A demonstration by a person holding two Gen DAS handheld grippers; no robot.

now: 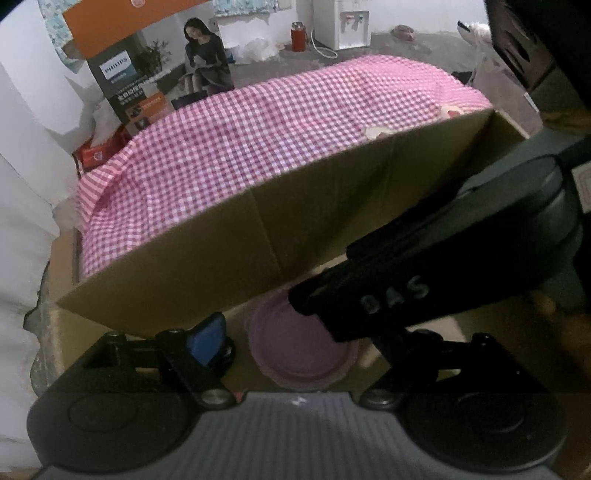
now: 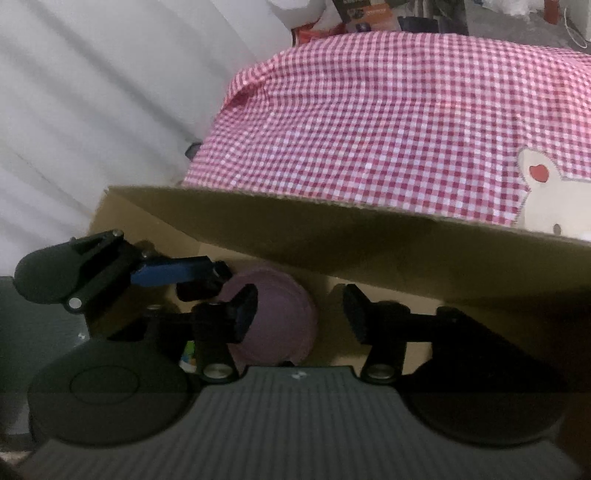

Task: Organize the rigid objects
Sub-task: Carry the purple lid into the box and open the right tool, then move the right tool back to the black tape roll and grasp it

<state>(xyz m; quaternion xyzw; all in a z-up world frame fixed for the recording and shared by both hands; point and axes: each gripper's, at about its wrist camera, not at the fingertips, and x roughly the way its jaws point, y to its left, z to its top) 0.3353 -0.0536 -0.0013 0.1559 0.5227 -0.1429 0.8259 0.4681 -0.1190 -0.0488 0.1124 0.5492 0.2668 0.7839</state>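
Observation:
A purple bowl [image 2: 284, 325] lies on the floor of an open cardboard box [image 2: 155, 229]; in the left wrist view it shows as a round purple dish [image 1: 295, 354]. My right gripper [image 2: 299, 314] straddles it with jaws apart: the left pad [image 2: 243, 314] is at the bowl's side, while the right pad [image 2: 354, 314] stands clear of it. My left gripper [image 1: 332, 343] is open wide over the same bowl. Its blue-padded finger [image 1: 207, 339] is beside the rim and its other fingertip is hidden behind the right gripper's black body [image 1: 406, 295].
A raised cardboard flap [image 1: 258, 236] overhangs the box's far side. Behind it a pink gingham cloth [image 1: 277, 129] covers a surface. White curtain [image 2: 92, 110] hangs at the left. A printed carton [image 1: 136, 85], a red flask [image 1: 298, 37] and a white dispenser [image 1: 343, 22] stand farther back.

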